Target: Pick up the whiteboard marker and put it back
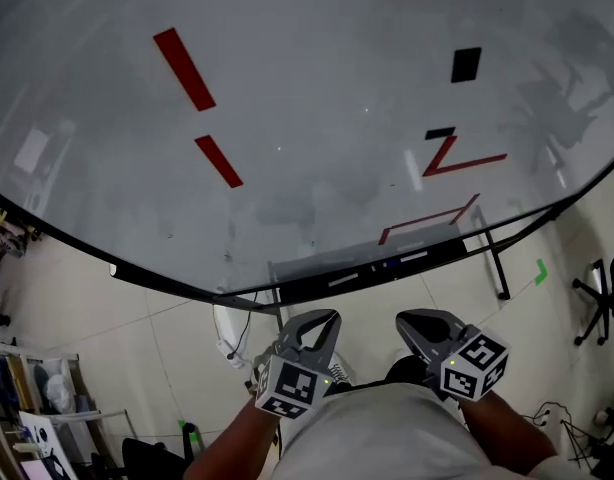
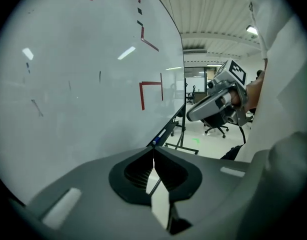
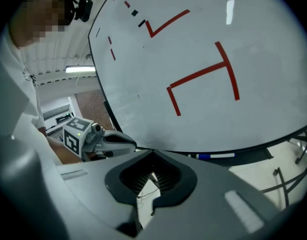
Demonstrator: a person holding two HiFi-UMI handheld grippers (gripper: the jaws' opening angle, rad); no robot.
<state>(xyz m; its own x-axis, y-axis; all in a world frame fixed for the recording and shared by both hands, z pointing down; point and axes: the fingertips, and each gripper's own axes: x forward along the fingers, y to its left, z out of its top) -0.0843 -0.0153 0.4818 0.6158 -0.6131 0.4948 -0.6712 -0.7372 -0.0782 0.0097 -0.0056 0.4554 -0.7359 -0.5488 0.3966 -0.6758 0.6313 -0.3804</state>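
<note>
Left tool [image 2: 153,147]: jaws pressed tip to tip, nothing b/w them. Right tool [image 3: 153,153]: same, jaws together, nothing held. Both are held side by side w/ a gap b/w them, close in front of the person's white shirt [image 1: 387,438]. In head view they sit below the tray [image 1: 372,271] & well short of it, tips aimed up toward it. Each tool's tag cube sits at its rear, by the hand.

Whiteboard marker [image 3: 216,156]: lies flat along the tray, white barrel w/ blue cap, apart from both tools. In right gripper view it shows just up & right of the closed tips; in left gripper view, just over them.

Tray is dark & narrow, running along the bottom edge of the whiteboard [image 1: 317,98].

- Directly above tray, on the board: a red angular outline [image 1: 427,220].
- Higher: a red Z-like stroke [image 1: 457,156] w/ a black bar on top.
- Higher still: a black square [image 1: 466,64].
- Up & left of tray: two slanted red bars [image 1: 184,68].
- Board looks smeary grey over the tray's mid part.
- Under tray's right end: a black stand leg [image 1: 499,268].
- Below tray: pale tiled floor [image 1: 117,338].
- Right of tray: a green floor mark [image 1: 540,271], then a black office chair [image 1: 599,303].
- Far down-left of tray: cluttered shelving [image 1: 27,408]; contents too small to tell.
</note>
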